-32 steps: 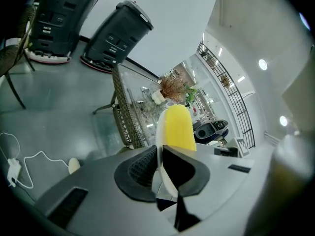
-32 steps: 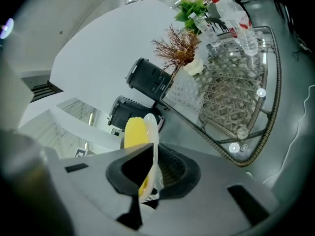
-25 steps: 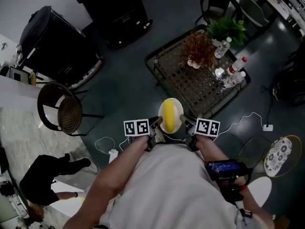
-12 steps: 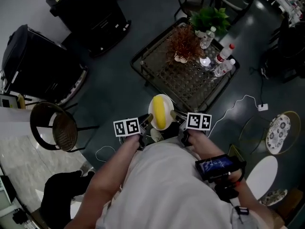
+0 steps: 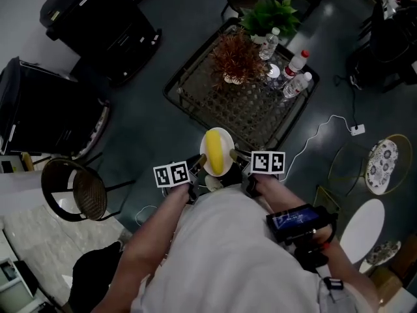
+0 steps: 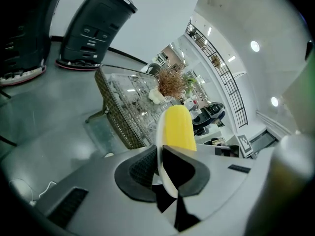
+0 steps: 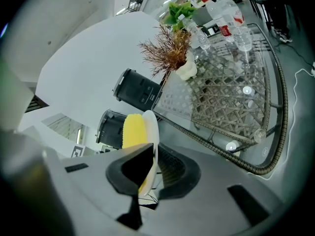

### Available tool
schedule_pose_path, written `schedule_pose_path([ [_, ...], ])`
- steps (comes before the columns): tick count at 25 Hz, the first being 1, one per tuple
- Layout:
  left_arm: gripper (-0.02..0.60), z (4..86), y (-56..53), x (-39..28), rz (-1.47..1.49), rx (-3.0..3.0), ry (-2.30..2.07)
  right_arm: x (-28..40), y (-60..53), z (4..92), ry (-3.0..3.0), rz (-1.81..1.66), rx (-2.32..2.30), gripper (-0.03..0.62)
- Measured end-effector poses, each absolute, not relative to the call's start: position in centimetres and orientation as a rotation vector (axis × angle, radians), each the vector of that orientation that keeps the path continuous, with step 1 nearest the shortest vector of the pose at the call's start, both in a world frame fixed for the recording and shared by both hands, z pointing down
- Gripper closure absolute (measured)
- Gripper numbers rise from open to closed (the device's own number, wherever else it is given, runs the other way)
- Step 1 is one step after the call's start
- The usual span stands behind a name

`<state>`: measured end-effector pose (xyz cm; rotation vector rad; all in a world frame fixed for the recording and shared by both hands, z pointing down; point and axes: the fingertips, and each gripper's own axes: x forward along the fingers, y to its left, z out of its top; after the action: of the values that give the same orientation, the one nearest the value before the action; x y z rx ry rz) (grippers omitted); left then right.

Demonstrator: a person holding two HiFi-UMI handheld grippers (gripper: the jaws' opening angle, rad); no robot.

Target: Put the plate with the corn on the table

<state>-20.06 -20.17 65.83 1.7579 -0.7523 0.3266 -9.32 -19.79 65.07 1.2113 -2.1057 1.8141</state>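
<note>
A white plate (image 5: 226, 138) carries a yellow corn cob (image 5: 214, 152) and hangs in the air just short of the near edge of the wicker-and-glass table (image 5: 257, 119). My left gripper (image 5: 199, 163) is shut on the plate's left rim. My right gripper (image 5: 236, 158) is shut on its right rim. In the left gripper view the plate (image 6: 159, 132) stands edge-on between the jaws, with the corn (image 6: 177, 128) behind it. The right gripper view shows the plate (image 7: 152, 124) and corn (image 7: 133, 131) the same way.
On the table stand a dried reddish plant (image 5: 228, 57), a green plant (image 5: 268, 15) and several bottles (image 5: 290, 77). Black cases (image 5: 98, 18) and a round wicker chair (image 5: 75, 191) are to the left. A white cable (image 5: 326, 126) and small round tables (image 5: 381, 165) lie to the right.
The table has drawn closer and shifted left in the head view, and the plate with the corn, held by both grippers, now hangs nearer the table's near edge.
</note>
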Motion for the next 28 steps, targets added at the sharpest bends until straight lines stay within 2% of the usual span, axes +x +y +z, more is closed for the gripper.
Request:
schedule_pose_path([
  [28,0.543,71.1,-30.7,-11.7,0.461,1.751,-0.660,-1.1,-29.5,70.8,-1.977,1.931,1.266,0.559],
])
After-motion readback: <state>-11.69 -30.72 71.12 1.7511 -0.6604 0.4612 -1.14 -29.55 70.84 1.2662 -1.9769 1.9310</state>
